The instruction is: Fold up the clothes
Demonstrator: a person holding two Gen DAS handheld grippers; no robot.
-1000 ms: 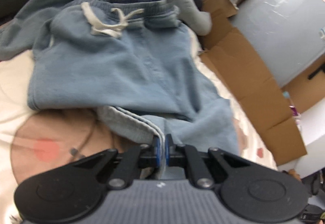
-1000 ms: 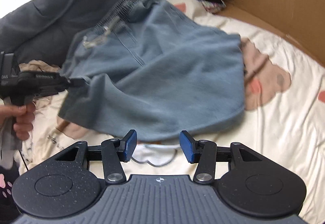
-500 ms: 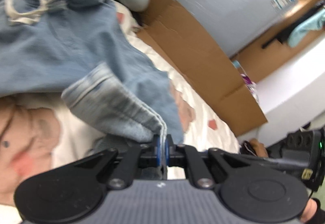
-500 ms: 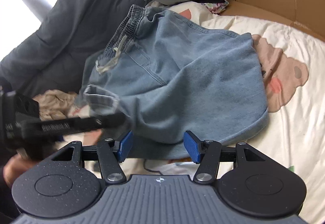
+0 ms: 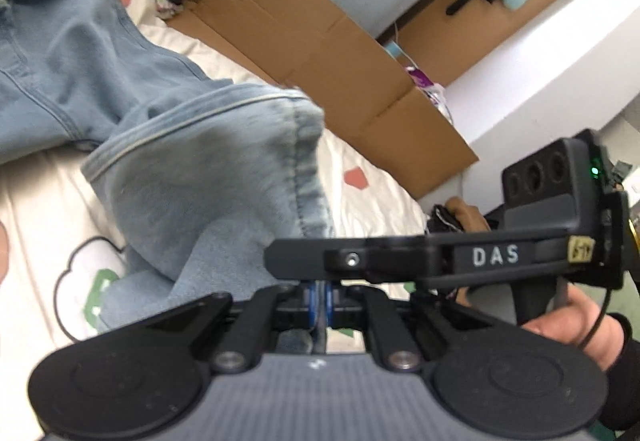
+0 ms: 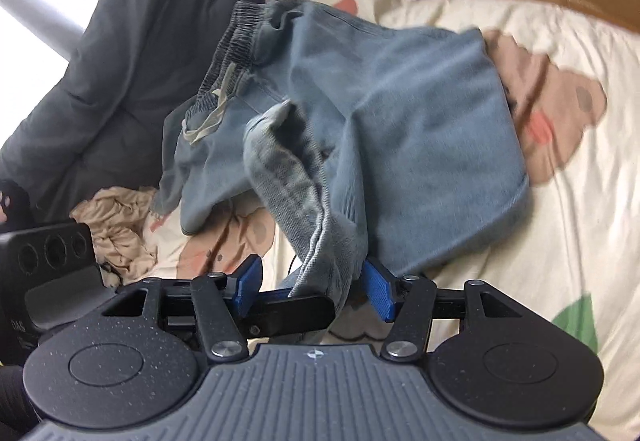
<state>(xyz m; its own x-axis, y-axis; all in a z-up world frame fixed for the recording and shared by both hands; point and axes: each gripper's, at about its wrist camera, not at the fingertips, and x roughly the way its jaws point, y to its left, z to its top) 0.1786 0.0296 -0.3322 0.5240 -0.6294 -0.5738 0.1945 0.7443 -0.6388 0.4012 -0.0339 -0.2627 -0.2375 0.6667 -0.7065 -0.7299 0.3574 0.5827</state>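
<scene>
Blue denim trousers lie on the bed, waistband far, one leg hem lifted toward the viewer. The left gripper is clamped on that hem. The right gripper stands half open, its fingers having just narrowed around the hanging cloth without pressing. Its side reads "DAS".

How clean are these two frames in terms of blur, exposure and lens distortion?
Left wrist view: jeans soft with motion blur along the hem, cardboard sharper, white ledge at right nearly blown out, straight edges bowed by the fisheye. Right wrist view: jeans' far edge and the printed bedsheet smeared, window corner at top left overexposed, right gripper in the foreground crisp.
</scene>
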